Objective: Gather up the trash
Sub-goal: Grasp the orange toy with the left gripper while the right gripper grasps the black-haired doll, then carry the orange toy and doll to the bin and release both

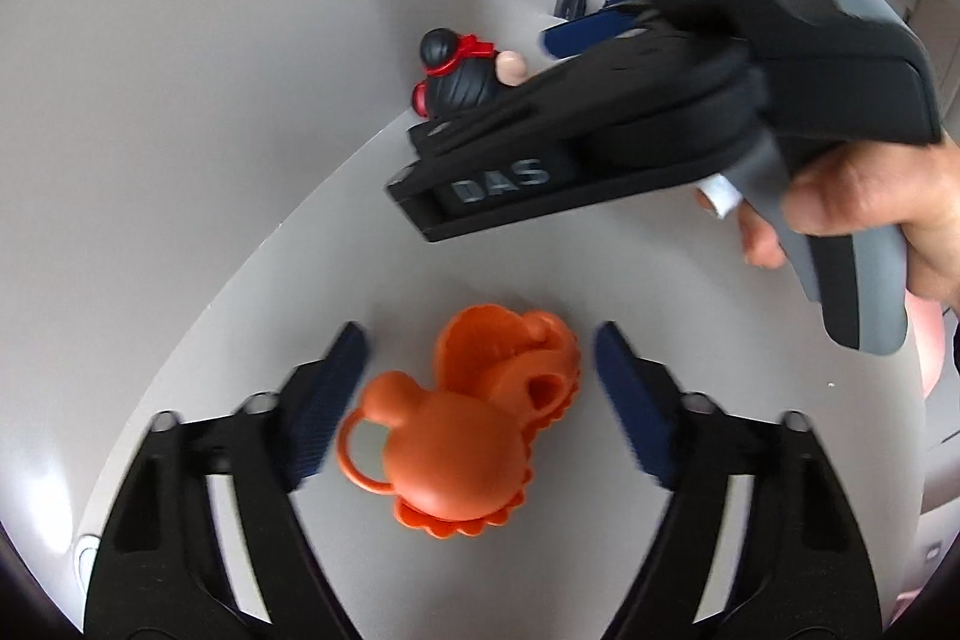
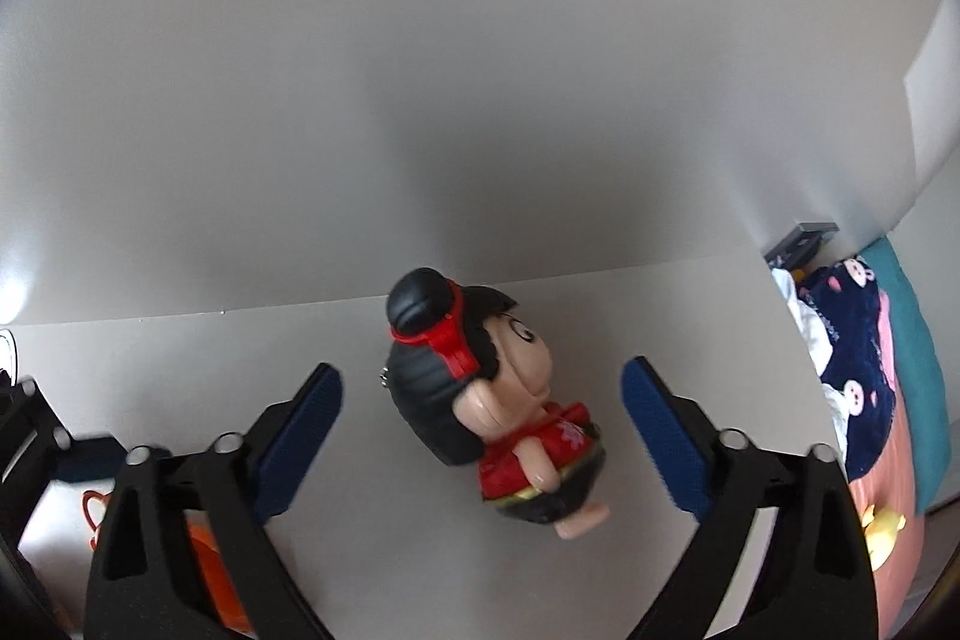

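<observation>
An orange plastic toy (image 1: pixel 468 424) with a loop handle lies on the white table (image 1: pixel 270 328). My left gripper (image 1: pixel 480 400) is open, with a blue-padded finger on each side of the toy and not touching it. A doll (image 2: pixel 498 400) with black hair and a red dress lies on the table. My right gripper (image 2: pixel 483 436) is open and straddles the doll without touching it. In the left wrist view the right gripper's body (image 1: pixel 600 148) hangs over the doll (image 1: pixel 459 76). A sliver of the orange toy (image 2: pixel 207 568) shows behind the right gripper's left finger.
A white wall (image 2: pixel 420 70) stands right behind the table. At the right lie dark blue patterned fabric (image 2: pixel 852 352), teal and pink bedding (image 2: pixel 906 460) and a yellow toy (image 2: pixel 882 526). A small dark object (image 2: pixel 798 244) sits at the table's far right corner.
</observation>
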